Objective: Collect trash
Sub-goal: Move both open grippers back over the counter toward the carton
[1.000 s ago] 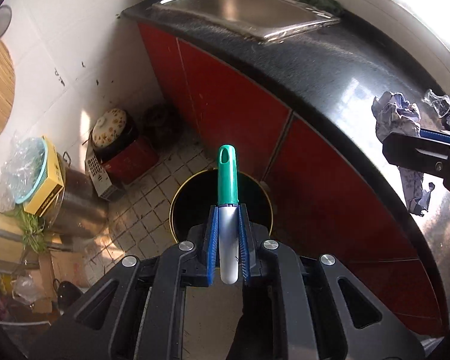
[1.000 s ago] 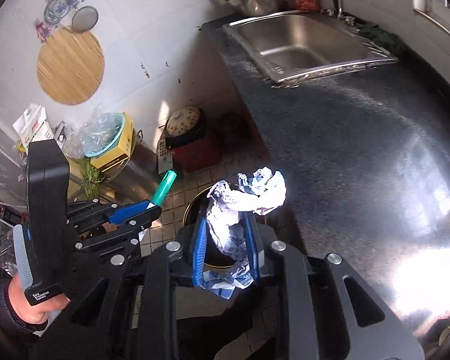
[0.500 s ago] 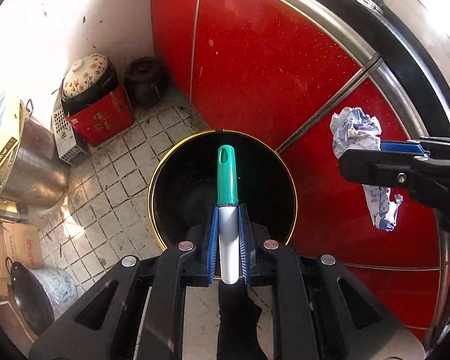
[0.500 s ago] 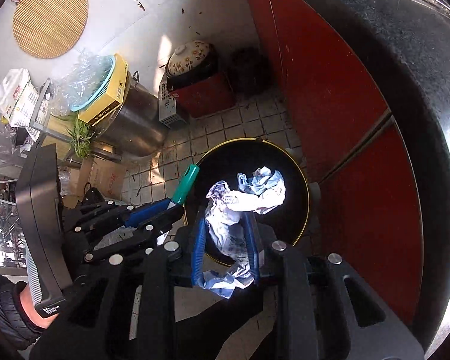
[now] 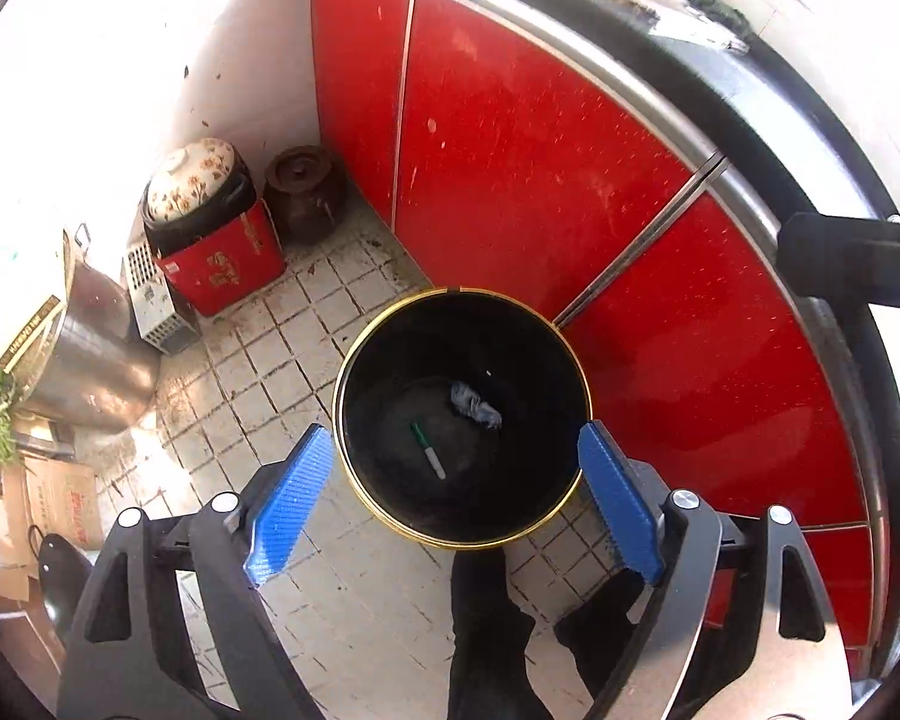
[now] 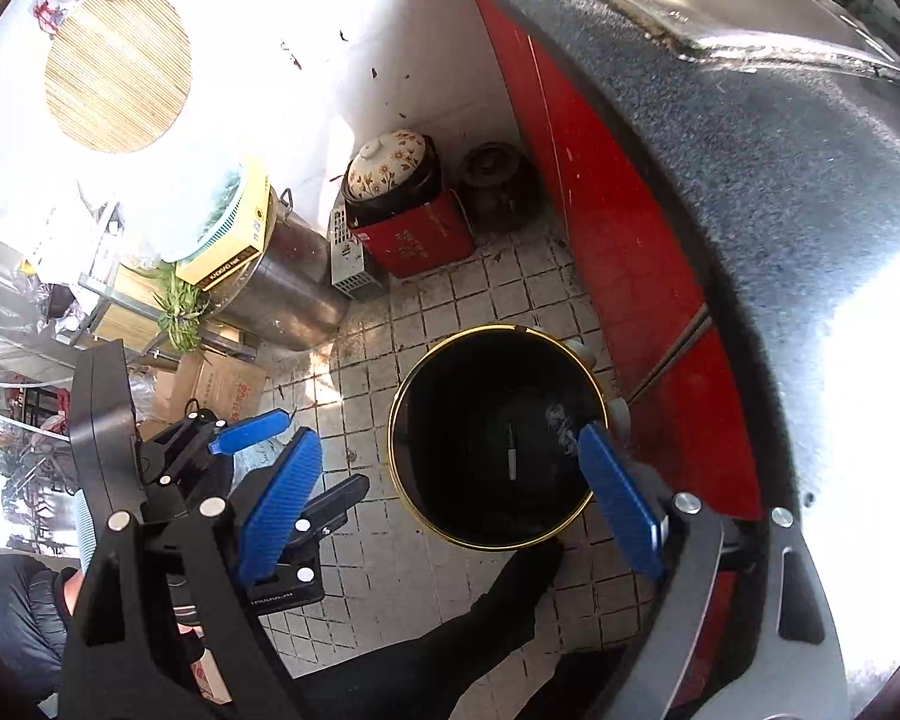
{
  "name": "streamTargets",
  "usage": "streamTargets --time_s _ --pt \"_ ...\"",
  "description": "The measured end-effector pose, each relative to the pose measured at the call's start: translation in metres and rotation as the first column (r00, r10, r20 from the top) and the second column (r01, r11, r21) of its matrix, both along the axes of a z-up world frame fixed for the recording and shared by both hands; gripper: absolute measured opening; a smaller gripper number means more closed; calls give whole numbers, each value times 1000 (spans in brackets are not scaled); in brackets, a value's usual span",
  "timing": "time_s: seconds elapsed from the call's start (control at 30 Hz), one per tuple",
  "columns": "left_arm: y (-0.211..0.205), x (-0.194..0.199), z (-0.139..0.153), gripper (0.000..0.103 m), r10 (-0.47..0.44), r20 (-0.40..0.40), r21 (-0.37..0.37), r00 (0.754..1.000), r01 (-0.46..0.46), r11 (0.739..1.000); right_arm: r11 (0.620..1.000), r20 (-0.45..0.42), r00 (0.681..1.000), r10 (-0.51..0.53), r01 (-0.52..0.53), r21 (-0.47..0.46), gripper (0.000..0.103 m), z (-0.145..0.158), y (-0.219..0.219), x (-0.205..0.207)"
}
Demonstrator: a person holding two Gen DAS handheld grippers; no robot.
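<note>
A black round bin with a gold rim (image 5: 354,372) (image 6: 397,420) stands on the tiled floor by the red cabinets. A green and white pen (image 5: 429,451) (image 6: 511,449) and a crumpled blue and white paper wad (image 5: 475,407) (image 6: 561,423) lie on its bottom. My left gripper (image 5: 456,501) is wide open and empty above the bin's near rim. My right gripper (image 6: 450,498) is also wide open and empty above the bin. The left gripper also shows in the right wrist view (image 6: 282,450), to the left of the bin.
Red cabinet doors (image 5: 540,168) under a dark counter (image 6: 780,192) run along the right. A flowered pot on a red box (image 5: 210,228), a brown jar (image 5: 303,192) and a steel pot (image 5: 90,348) stand by the left wall. A cardboard box (image 6: 222,387) lies on the floor.
Both grippers opened. The pen dropped from the left gripper and the paper wad from the right one; both now lie in the bin.
</note>
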State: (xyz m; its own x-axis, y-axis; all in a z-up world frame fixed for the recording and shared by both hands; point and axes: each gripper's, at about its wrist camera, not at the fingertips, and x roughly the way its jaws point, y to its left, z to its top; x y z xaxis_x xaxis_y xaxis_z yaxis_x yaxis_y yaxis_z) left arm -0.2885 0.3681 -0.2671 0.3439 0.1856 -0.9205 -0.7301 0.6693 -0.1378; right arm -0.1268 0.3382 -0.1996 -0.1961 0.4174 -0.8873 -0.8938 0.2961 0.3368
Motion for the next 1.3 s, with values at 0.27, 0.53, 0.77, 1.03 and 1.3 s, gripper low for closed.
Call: streamTargets --time_s 0.27,0.53,0.77,1.03,1.3 --pt "-38 39 74 93 -117 12 125 993 114 986 977 102 977 -186 173 124 95 98 -88 36" --pt "-125 149 161 94 -427 90 228 900 399 888 838 204 816 -541 503 212 96 166 -250 102" --pt "-247 243 209 94 -695 161 257 701 650 715 623 291 556 -778 741 250 96 196 -411 137" --pt "-369 286 230 94 -855 199 257 480 816 518 433 333 341 -879 863 259 96 198 -543 137" --pt "-416 298 227 94 -911 146 270 385 871 411 392 329 302 -894 884 254 96 192 -580 133"
